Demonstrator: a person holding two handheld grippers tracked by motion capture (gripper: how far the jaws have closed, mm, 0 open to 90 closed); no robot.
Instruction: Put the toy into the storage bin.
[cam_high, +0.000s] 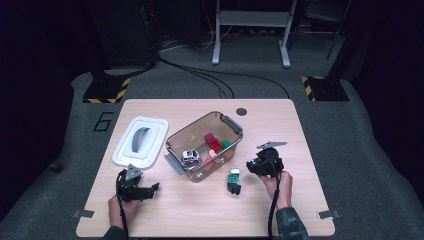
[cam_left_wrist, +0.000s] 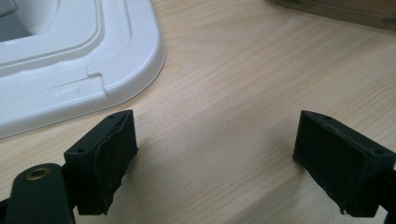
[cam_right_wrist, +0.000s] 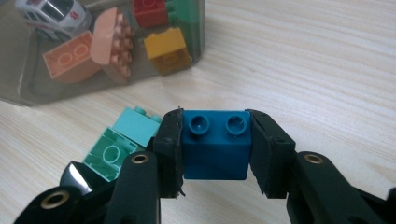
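My right gripper (cam_right_wrist: 215, 149) has its jaws clenched on a blue brick (cam_right_wrist: 215, 143), just above the worktop (cam_right_wrist: 327, 70), near the clear bin (cam_high: 205, 145) w/ a mint brick (cam_right_wrist: 122, 140) beside it. Left gripper (cam_left_wrist: 215, 158): jaws released, wide apart, nothing between, resting next to the white lid (cam_left_wrist: 74, 60).

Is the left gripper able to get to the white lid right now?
Probably yes. The left gripper is open and holds nothing, and the white lid lies just ahead of its jaws on bare table.

Blue brick (cam_right_wrist: 215, 144) (mint brick (cam_right_wrist: 122, 142))
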